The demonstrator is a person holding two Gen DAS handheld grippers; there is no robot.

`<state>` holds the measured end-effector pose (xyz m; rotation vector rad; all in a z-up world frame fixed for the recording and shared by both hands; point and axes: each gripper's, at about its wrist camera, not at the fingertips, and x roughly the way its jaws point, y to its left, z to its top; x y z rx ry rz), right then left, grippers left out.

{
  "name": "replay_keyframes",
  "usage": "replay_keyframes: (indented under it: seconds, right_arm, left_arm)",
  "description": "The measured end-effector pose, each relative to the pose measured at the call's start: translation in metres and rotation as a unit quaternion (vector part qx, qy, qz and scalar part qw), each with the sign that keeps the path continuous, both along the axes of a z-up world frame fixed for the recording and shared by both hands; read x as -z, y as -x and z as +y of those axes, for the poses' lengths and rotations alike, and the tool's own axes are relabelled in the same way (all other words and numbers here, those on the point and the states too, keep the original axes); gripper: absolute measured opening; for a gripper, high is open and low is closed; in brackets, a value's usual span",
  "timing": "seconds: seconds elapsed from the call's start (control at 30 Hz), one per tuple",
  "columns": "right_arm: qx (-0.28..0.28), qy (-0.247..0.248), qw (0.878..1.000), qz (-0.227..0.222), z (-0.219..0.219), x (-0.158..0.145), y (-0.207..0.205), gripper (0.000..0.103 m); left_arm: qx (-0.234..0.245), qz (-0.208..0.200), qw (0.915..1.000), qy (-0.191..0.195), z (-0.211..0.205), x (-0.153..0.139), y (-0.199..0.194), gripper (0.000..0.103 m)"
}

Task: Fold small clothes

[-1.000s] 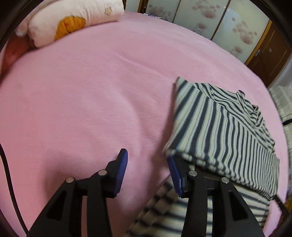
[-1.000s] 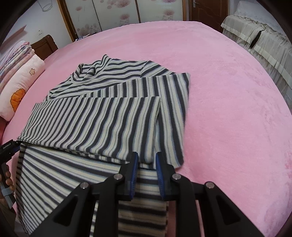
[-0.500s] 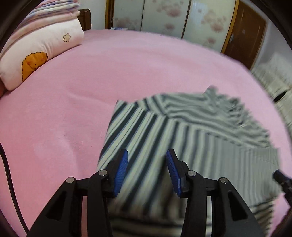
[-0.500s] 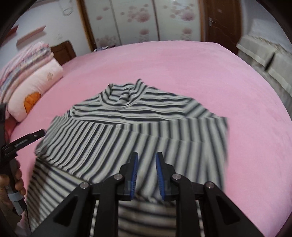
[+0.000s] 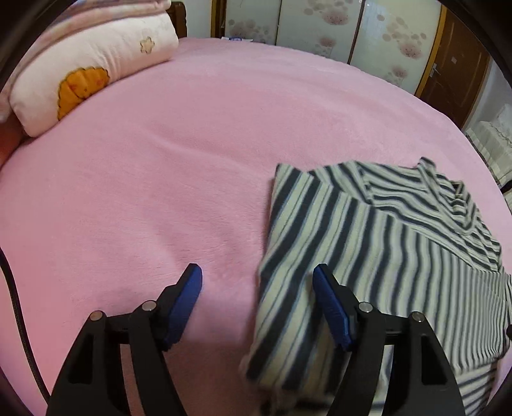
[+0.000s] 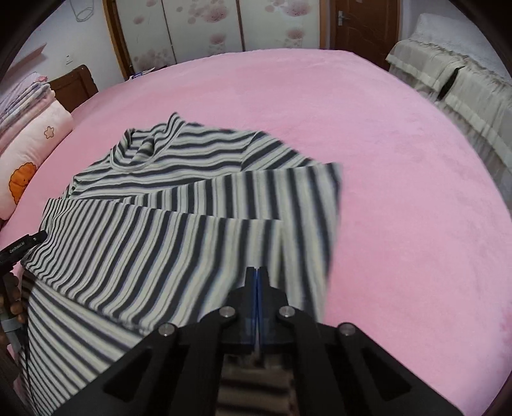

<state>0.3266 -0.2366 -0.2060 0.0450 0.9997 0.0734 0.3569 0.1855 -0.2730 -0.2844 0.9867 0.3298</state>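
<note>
A dark-and-cream striped shirt (image 5: 400,256) lies on the pink bed (image 5: 160,192) with both sleeves folded across its front. My left gripper (image 5: 260,291) hovers at the shirt's left edge, its jaws opening wide. That edge lies below the gap, and neither pad presses on it. In the right wrist view the shirt (image 6: 160,240) fills the middle. My right gripper (image 6: 257,275) is shut, blue pads together, tips over the folded sleeve. I see no cloth between the pads. The left gripper's body (image 6: 22,249) and a hand (image 6: 12,300) show at the left edge.
A pink-and-white pillow with an orange patch (image 5: 89,73) lies at the head of the bed, folded bedding behind it. Flowered wardrobe doors (image 5: 320,32) and a brown door (image 6: 361,25) stand beyond. A beige-covered seat (image 6: 464,89) sits to the right. A black cable (image 5: 16,304) hangs left.
The left gripper's jaws have spread much wider, and it has shifted back to the shirt's left edge. The right gripper's jaws have come together. The shirt looks blurred by motion.
</note>
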Motion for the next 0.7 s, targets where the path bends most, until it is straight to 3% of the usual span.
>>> replay_keyframes:
  seconds: [0.17,0.4,0.53,0.7]
  right_arm:
    - [0.005,-0.022,1.0,-0.02,-0.012,-0.045,0.038,0.001]
    - [0.0,-0.032,0.998,-0.052,-0.013,-0.118,0.109,0.002]
    - [-0.015,-0.028,0.997,-0.074,-0.005,-0.153,0.159,0.003]
    - [-0.031,-0.046,0.994,-0.1,0.0,-0.18,0.221,0.003]
  left_arm:
    - [0.022,-0.041,0.9988,-0.014,-0.009,-0.067,0.037,0.086]
    - [0.112,-0.124,0.9857,-0.02,-0.038,-0.176,0.125,0.086]
    - [0.123,-0.13,0.9837,-0.018,-0.046,-0.214,0.177,0.086]
    - [0.102,-0.138,0.9851,-0.013,-0.05,-0.247,0.243,0.089]
